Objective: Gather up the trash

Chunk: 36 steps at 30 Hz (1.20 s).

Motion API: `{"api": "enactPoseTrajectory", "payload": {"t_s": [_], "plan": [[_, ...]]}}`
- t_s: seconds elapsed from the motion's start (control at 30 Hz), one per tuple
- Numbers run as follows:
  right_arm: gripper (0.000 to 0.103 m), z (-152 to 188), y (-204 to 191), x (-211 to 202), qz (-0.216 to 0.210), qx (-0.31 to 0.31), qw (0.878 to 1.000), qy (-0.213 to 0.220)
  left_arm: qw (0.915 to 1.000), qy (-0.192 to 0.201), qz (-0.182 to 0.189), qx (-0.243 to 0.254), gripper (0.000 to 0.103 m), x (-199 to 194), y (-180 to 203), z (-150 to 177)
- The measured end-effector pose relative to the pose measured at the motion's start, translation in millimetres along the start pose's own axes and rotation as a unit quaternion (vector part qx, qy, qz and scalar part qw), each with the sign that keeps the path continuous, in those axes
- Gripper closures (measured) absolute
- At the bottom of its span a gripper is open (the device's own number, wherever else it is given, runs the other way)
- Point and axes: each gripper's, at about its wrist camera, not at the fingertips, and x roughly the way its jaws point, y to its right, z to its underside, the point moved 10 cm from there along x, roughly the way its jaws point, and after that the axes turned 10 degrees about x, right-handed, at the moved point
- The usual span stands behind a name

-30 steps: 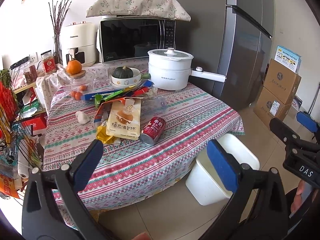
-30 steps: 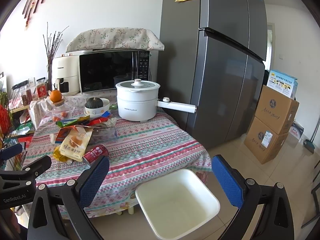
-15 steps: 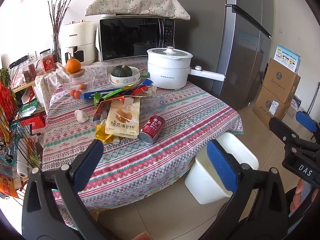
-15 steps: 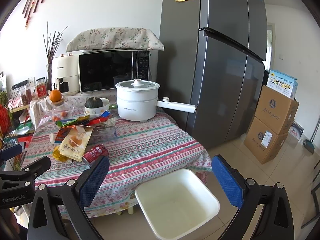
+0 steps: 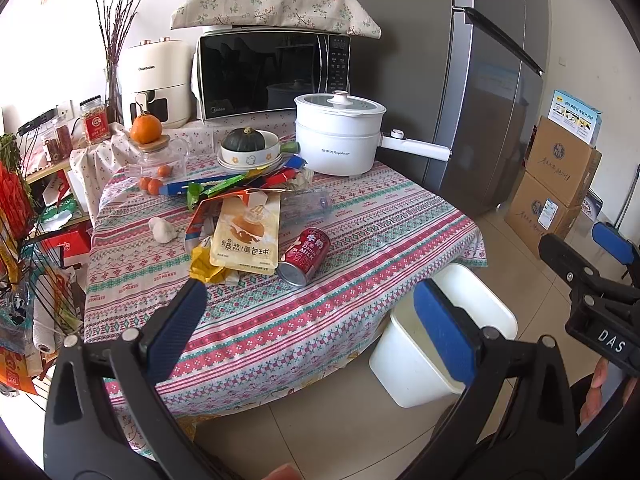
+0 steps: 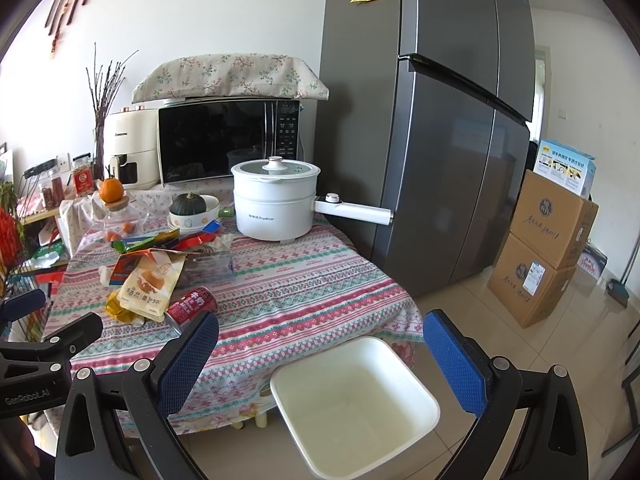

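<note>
A red can [image 5: 305, 255] lies on its side on the patterned surface [image 5: 360, 232], touching a yellow snack bag [image 5: 246, 236] that tops a heap of crumpled wrappers [image 5: 224, 188]. Behind them stand a bowl with a green squash [image 5: 245, 140] and a white electric pot [image 5: 340, 136]. On the floor just beside the surface's edge sits an empty white bin [image 6: 354, 402]. The left tool [image 5: 306, 332] and right tool [image 6: 320, 364] both hang spread wide, gripping nothing.
</note>
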Motion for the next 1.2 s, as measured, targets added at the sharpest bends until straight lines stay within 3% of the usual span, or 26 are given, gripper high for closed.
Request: {"api": "enactPoseTrajectory", "payload": {"t_s": [1.03,1.2], "plan": [[0.000,5,2,1,0.001,-0.001,1.000,-0.005,0.9998,-0.007,-0.010,-0.014,0.000,5,-13,0],[0.000,-2,-5,12,-0.012,-0.009,0.999,-0.031,0.9992,-0.036,0.001,-0.013,0.000,17,-26,-4]]}}
